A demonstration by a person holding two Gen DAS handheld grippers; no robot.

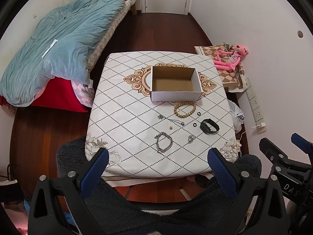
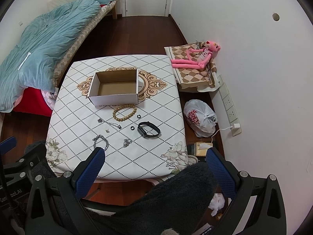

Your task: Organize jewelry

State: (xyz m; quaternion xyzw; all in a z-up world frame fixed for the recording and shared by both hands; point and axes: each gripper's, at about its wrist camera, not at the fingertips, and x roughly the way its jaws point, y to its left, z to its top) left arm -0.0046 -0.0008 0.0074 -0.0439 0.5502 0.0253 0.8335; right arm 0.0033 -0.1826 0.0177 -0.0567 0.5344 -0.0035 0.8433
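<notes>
While both claws hang back at the near edge, here is the layout:

Box: open cardboard box [image 1: 176, 83], white outside, brown inside, nothing in it; sits mid-frame on the table's gold medallion.
Bead bracelet: tan wooden bead bracelet [image 1: 184, 109] lying in a loop, just in front of the box, about touching its front wall.
Rings: two small black rings [image 1: 199, 113], one beside the beads, one lower, near the watch.
Watch band: black watch band [image 1: 209, 126], curled on its side, right of centre.
Thin chain: fine silver necklace [image 1: 171, 119] stretched out, left of the rings.
Earring: tiny piece [image 1: 170, 127] just below that chain, too small to tell.
Chunky chain: heavy silver link bracelet [image 1: 164, 142], lower centre, nearest the claws.
Brooch: small silver cluster [image 1: 191, 138] to its right.
Table: white cloth [image 1: 121, 121] with black dotted diamonds.
Left gripper [image 1: 157, 168]: blue pads spread wide, holding nothing, bottom of frame.
Right gripper [image 2: 155, 169]: spread wide too, holding nothing.
Surroundings: blue duvet [image 1: 58, 43] upper left; pink plush toy [image 1: 232, 56] upper right.
</notes>
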